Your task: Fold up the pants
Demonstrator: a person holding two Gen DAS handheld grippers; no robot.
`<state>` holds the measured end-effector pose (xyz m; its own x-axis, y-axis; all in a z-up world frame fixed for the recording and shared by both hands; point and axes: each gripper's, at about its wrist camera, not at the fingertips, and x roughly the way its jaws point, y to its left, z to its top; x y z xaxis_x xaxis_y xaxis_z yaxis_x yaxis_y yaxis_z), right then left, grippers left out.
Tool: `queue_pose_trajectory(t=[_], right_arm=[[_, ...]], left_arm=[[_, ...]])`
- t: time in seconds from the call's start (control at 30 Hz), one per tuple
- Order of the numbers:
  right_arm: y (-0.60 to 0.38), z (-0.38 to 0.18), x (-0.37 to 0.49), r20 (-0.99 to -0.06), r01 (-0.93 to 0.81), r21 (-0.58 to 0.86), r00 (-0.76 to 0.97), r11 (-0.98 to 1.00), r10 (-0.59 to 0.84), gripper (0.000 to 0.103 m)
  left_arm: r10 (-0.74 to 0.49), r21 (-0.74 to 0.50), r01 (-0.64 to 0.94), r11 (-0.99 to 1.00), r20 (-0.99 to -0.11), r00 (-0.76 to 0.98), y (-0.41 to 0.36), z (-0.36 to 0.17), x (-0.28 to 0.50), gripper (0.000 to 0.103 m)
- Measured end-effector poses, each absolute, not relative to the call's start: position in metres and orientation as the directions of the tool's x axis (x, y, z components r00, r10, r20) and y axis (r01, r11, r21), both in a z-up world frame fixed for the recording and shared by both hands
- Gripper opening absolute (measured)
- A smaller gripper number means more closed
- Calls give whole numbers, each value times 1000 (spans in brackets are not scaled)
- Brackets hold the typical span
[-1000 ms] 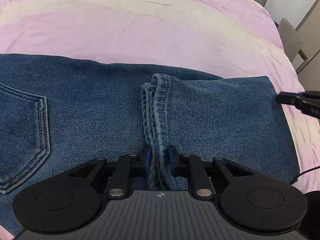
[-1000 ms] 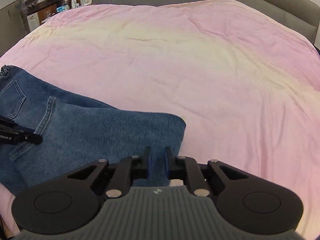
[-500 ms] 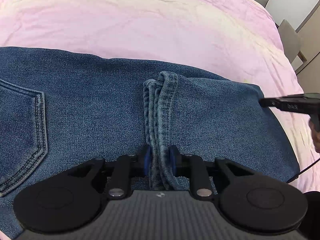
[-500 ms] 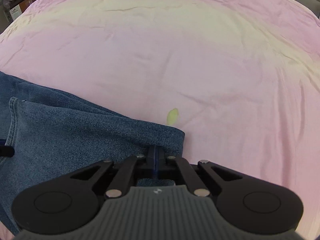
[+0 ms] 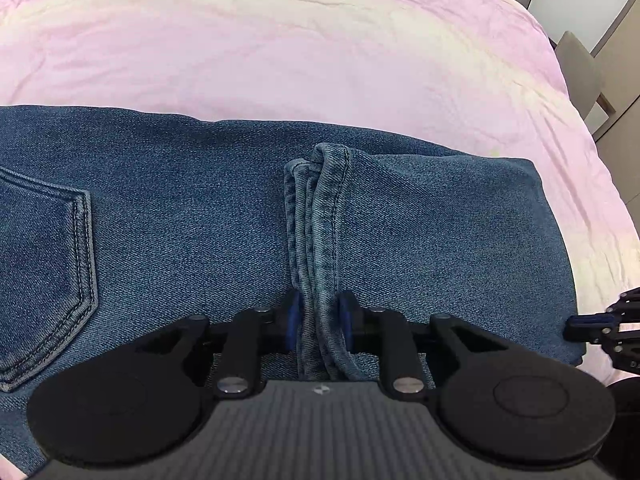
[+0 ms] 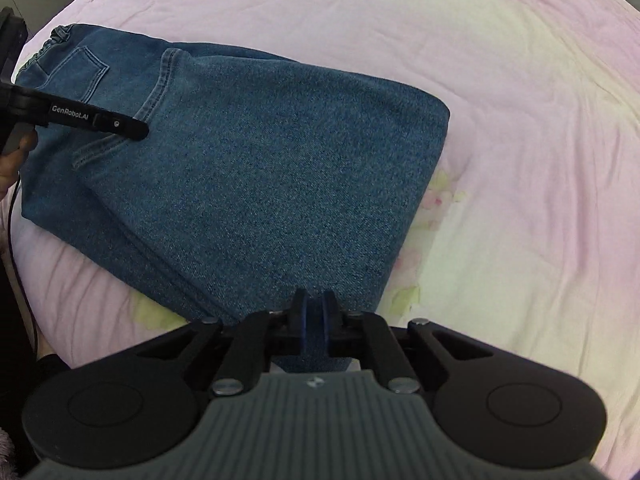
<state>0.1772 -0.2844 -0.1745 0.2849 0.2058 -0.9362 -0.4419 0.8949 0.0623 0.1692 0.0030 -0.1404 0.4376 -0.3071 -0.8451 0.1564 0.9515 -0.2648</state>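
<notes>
Lying folded on the bed [image 6: 520, 80], the pants [image 6: 260, 168] form a thick denim block on the pink sheet, with the leg hems [image 5: 320, 216] doubled back over the seat.

From the left wrist view, the left gripper [image 5: 319, 322] has its jaws closed to a narrow gap on the bunched hems, which run from between the pads up toward 12 o'clock. A back pocket [image 5: 44, 272] sits at 9 o'clock of that grip. The far long edge of the denim runs across the view from 9 to 2 o'clock, and beyond it the sheet stretches bare toward 12 o'clock. At 3 o'clock the fold edge drops away, and the right gripper [image 5: 600, 326] shows just past it.

From the right wrist view, the right gripper [image 6: 315, 320] has its jaws nearly together, pinching the near corner of the folded denim. The fold edge climbs from the grip toward 1 o'clock to a rounded corner [image 6: 440, 108]. Open sheet spreads from 12 through 4 o'clock, with faint floral print beside the fold. The left gripper [image 6: 138, 130] reaches in from 9 o'clock over the hem seam, and the waistband [image 6: 60, 36] lies at 10 o'clock near the bed's edge.
</notes>
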Motion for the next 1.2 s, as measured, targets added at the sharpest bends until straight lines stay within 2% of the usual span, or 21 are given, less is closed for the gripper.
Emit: queue_pose_trajectory(t=[0.13,0.33,0.4,0.47,0.67,0.77,0.9,1.07,1.2], right_arm=[[-276,-188,172,-943,-464,26,283,885,177,0],[-269,-165,173,-943,-517,-3,285,856,169,1],[-265,-153,170,-933,-575,-27,309,818,187,10],[-256,-143,168,-919,-635,-43,328,771,219,45],[-204,-140,185,-916,-783,-58,289,620,279,49],[-172,-144,192,-911,-852,-98,285,514,299,62],[-125,-153,215,-913,-909,-109,251,402,320,66],[-75,-157,237,-916,-959,-141,220,245,336,75],[-50,-160,246,-922,-976,-131,184,172,342,77]], left_arm=[[-312,-276,146,950,-847,430,5,-142,172,30],[-279,-230,160,960,-838,468,0,-131,160,33],[-275,-224,163,961,-835,477,4,-124,151,34],[-282,-246,138,959,-822,495,15,-112,143,34],[-268,-324,-3,946,-787,556,64,-78,127,39],[-215,-304,-61,951,-789,576,95,-69,119,41],[-142,-297,-175,939,-797,587,151,-61,112,45],[-62,-322,-316,892,-782,620,214,-59,98,64],[-34,-375,-410,831,-771,636,251,-70,88,71]])
